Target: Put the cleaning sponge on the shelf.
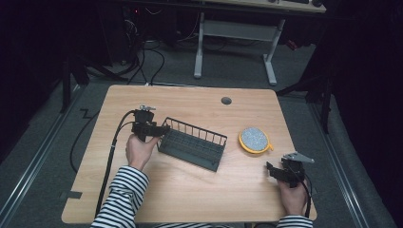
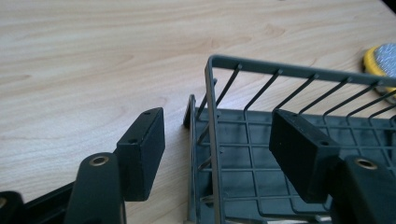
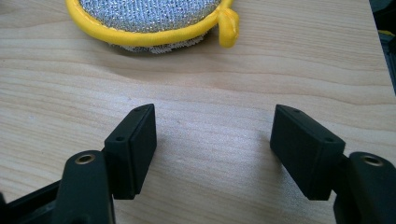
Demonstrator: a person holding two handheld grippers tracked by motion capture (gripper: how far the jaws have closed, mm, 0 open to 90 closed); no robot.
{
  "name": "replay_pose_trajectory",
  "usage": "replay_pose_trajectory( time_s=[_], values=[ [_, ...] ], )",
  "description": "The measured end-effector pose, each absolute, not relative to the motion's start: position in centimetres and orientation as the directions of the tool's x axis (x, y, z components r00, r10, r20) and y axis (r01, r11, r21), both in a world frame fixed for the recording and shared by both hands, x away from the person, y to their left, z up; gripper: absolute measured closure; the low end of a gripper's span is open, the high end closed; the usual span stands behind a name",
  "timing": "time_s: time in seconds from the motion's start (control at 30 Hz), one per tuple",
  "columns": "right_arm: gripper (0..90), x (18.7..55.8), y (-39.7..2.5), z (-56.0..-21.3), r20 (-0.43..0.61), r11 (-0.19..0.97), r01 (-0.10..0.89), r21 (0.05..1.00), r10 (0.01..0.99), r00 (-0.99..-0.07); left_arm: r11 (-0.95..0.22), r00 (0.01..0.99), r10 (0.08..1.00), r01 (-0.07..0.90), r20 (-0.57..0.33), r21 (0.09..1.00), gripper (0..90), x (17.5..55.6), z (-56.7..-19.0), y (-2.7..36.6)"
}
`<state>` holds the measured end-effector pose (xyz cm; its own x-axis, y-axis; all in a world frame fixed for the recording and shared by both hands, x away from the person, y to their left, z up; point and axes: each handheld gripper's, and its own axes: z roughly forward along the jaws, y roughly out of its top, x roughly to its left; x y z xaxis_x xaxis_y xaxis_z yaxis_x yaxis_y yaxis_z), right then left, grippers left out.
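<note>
Left gripper (image 2: 217,154) open, jaws astride end wall of rack (image 1: 192,142); one jaw outside, one inside. Rack at table (image 1: 190,194) centre, lying askew. Right gripper (image 3: 215,154) open, empty, near right edge, just short of scourer (image 3: 149,21).

Risks, as judged:
- Closing off-centre on thin rim: slip likely, rack twisting free.
- Lifting by one end: far end dragging or tipping.
- Swinging rack rightward: possible contact with scourer.
- Pushing before closing: rack sliding away.

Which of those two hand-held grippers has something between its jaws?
The left hand-held gripper: its open jaws straddle the grey wire rack's end wall. The right hand-held gripper is over bare table, short of the yellow-rimmed scrubber.
</note>
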<state>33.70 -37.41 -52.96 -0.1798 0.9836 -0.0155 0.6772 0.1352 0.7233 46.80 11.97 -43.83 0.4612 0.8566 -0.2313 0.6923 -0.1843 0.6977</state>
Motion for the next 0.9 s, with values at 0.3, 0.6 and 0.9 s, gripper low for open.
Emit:
replay_pose_trajectory(
  time_s=[0.3, 0.6, 0.9],
  values=[
    [31.7, 33.7, -37.4, -53.0, -0.016, 0.134, 0.678, 0.723, 0.984, -0.178, -0.129, 0.467, 0.846, 0.647, -0.257, 0.752, 34.7, 44.8, -43.0, 14.9],
    [31.9, 33.7, -37.4, -53.0, -0.015, 0.135, 0.678, 0.723, 0.984, -0.179, -0.042, 0.437, 0.850, 0.612, -0.294, 0.790, 33.6, 41.8, -43.9, 18.4],
    [35.1, 33.7, -37.5, -53.0, -0.011, 0.125, 0.674, 0.728, 0.985, -0.170, -0.069, 0.411, 0.878, 0.619, -0.247, 0.783, 33.8, 39.5, -47.2, 19.5]
  ],
)
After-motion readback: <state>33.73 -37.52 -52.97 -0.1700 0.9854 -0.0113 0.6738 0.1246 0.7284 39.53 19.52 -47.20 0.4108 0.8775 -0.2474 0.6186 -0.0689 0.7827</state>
